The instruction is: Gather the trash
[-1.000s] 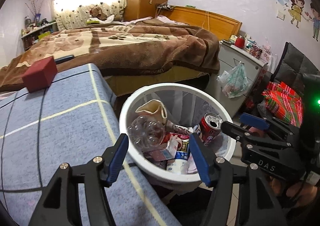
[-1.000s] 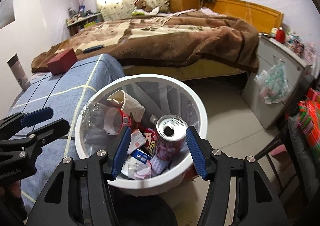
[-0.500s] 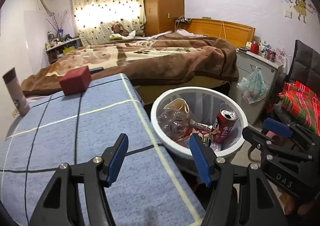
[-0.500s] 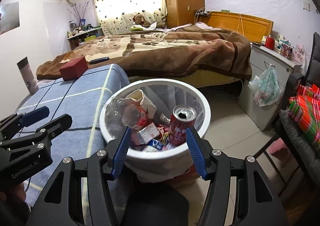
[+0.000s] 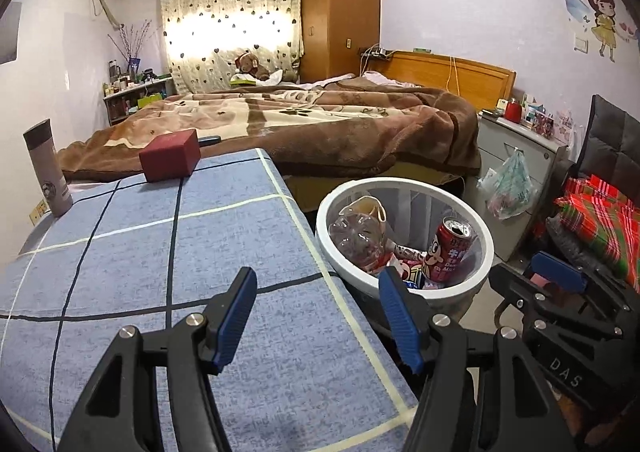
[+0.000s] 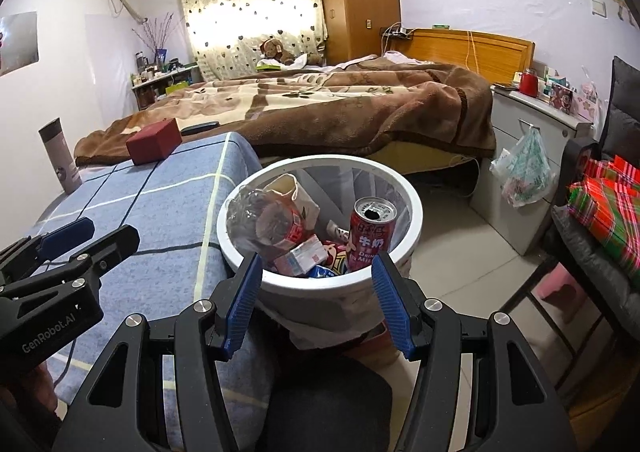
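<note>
With both claws hanging empty, let's read this from the front of the shot outward. The left gripper [image 5: 318, 316] has its blue pads apart over the blue checked cloth [image 5: 160, 252] with nothing between them; the right gripper [image 6: 316, 302] stands spread too, nothing held, its pads framing the near rim of the white bin [image 6: 416, 211] without touching it.

That bin sits just beside the cloth's edge, and the trash is in it. A red drink can [image 6: 370, 232] stands upright near the middle, mouth open. I'd judge it light and thin-walled, easily dented, smooth enough to slip; take it across the body, below the rim. Left of it lies a crumpled clear bottle [image 6: 256, 219], springy and slick by the look, best pinched at a crease. A small carton [image 6: 302, 258] lies low between them, probably soft. A cream paper bag or cup [image 6: 288, 187] leans behind the bottle; it should fold under any squeeze.

Farther back on the cloth, a dark red box [image 5: 170, 155] and a tall grey flask [image 5: 46, 167] stand well apart; whether either counts as trash I can't tell.

Now the blind spots. The bin's bottom is buried, its base hidden behind the right claw. Print on the carton is unreadable. The floor on the bin's far side is hidden, and beyond lies the brown-blanketed bed [image 5: 320, 119].
</note>
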A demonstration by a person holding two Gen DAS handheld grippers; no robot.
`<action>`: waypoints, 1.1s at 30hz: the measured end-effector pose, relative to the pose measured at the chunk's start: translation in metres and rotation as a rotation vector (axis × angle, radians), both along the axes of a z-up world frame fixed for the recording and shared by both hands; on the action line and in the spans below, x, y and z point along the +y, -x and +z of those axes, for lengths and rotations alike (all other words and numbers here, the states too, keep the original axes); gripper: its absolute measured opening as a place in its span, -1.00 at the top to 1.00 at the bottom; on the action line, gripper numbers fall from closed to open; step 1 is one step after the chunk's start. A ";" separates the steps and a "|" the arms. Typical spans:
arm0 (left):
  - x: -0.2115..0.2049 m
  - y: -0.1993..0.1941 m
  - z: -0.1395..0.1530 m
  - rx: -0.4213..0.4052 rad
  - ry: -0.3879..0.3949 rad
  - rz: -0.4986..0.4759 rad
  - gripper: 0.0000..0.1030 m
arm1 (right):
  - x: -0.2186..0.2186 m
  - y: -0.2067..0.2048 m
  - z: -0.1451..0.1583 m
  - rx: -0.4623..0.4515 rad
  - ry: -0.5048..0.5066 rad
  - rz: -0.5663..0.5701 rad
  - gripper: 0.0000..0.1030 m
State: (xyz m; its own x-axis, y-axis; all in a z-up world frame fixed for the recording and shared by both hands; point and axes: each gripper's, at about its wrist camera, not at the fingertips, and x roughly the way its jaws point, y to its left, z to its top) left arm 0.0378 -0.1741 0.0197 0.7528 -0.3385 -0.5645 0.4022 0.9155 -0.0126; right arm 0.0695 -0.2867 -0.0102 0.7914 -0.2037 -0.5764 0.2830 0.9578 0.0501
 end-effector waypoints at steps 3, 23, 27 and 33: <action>0.000 0.001 0.001 0.001 0.005 0.001 -0.27 | 0.001 0.003 0.001 -0.006 0.003 -0.006 -0.13; 0.001 0.008 0.004 -0.006 0.005 0.008 -0.27 | 0.006 0.009 0.004 -0.018 0.012 -0.012 -0.13; 0.002 0.008 0.005 -0.011 0.005 0.007 -0.27 | 0.006 0.009 0.005 -0.021 0.014 -0.011 -0.13; 0.005 0.008 0.005 -0.007 0.006 0.011 -0.27 | 0.008 0.008 0.005 -0.021 0.016 -0.010 -0.13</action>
State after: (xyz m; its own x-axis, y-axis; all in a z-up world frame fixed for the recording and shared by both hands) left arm 0.0294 -0.1694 0.0246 0.7606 -0.3340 -0.5567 0.3925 0.9196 -0.0154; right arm 0.0615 -0.2787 -0.0056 0.8010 -0.2211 -0.5563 0.2919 0.9556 0.0405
